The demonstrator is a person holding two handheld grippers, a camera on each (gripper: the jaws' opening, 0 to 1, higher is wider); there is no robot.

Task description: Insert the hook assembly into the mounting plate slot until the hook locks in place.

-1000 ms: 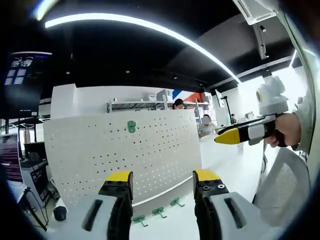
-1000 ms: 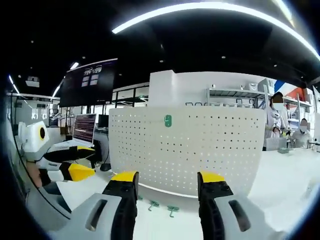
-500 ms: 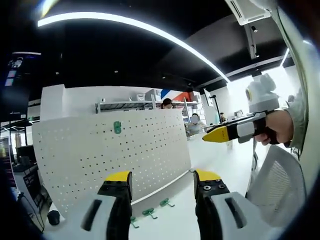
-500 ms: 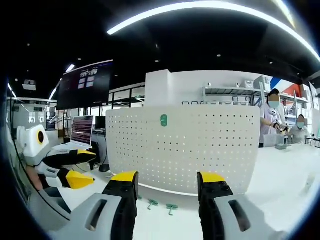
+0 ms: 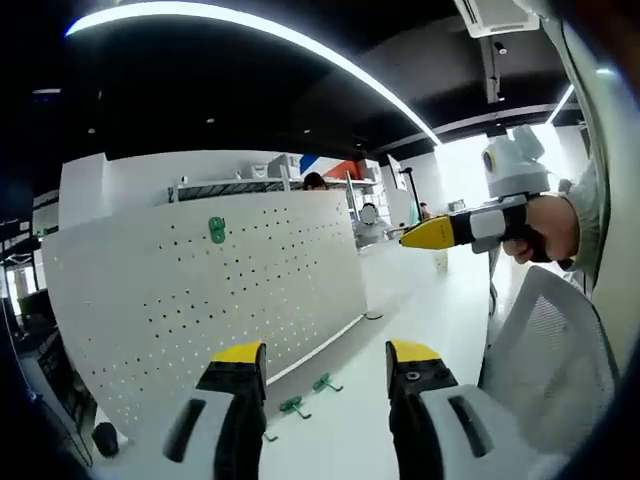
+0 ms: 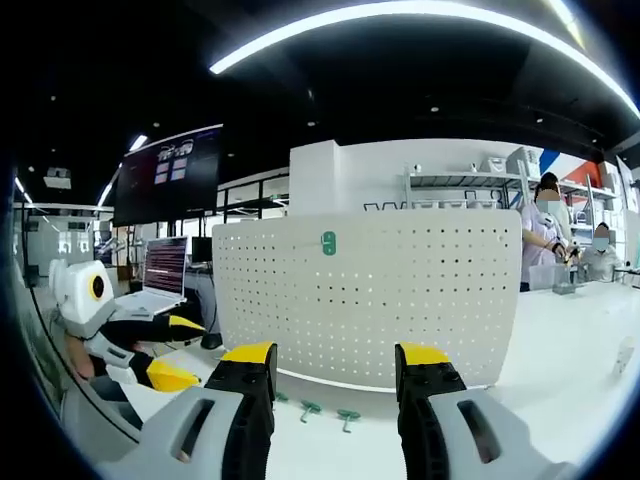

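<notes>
A white pegboard mounting plate (image 5: 200, 300) (image 6: 370, 295) stands upright on the white table. One green hook (image 5: 216, 229) (image 6: 328, 242) hangs near its top edge. Loose green hooks (image 5: 292, 405) (image 6: 347, 415) lie on the table at the board's foot. My left gripper (image 5: 325, 365) is open and empty, held back from the board. My right gripper (image 6: 335, 365) is also open and empty, facing the board square on. The right gripper (image 5: 440, 233) enters the left gripper view held by a hand (image 5: 545, 228). The left gripper (image 6: 170, 375) enters the right gripper view at lower left.
A mesh chair back (image 5: 540, 350) stands close on the right. A laptop (image 6: 165, 275) and a dark wall screen (image 6: 170, 175) are left of the board. People (image 6: 545, 240) stand at a shelf behind the board's right end.
The left gripper view has swung right, so the board sits further left and more edge-on. The right gripper view has barely shifted. Both grippers stay open and empty.
</notes>
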